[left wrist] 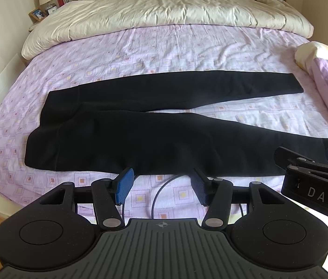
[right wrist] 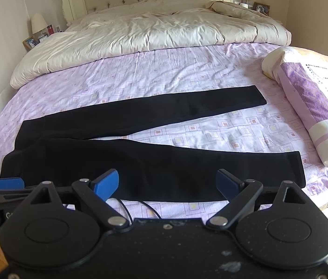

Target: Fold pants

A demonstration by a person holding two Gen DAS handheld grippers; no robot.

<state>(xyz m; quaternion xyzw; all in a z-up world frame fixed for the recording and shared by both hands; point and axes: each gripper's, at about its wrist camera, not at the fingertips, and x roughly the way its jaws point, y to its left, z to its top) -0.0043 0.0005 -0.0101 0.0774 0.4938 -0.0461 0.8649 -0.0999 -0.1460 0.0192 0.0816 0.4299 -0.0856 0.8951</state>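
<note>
Black pants (left wrist: 140,137) lie flat on the pink patterned bed sheet (left wrist: 164,46), waistband to the left, both legs running right and spread apart in a narrow V. The same pants (right wrist: 140,162) fill the middle of the right wrist view. My left gripper (left wrist: 161,186) hovers at the near edge of the bed, open, blue pads empty, just short of the near leg. My right gripper (right wrist: 168,183) is open too, nothing between its pads, near the cuff end of the near leg. In the left wrist view the right gripper (left wrist: 315,162) shows at the right edge.
A cream duvet (left wrist: 164,11) is bunched across the far half of the bed. A purple-and-white pillow (right wrist: 310,107) lies at the right edge near the cuffs. Dark cables (left wrist: 161,197) trail over the sheet below the pants. Nightstands with lamps flank the headboard.
</note>
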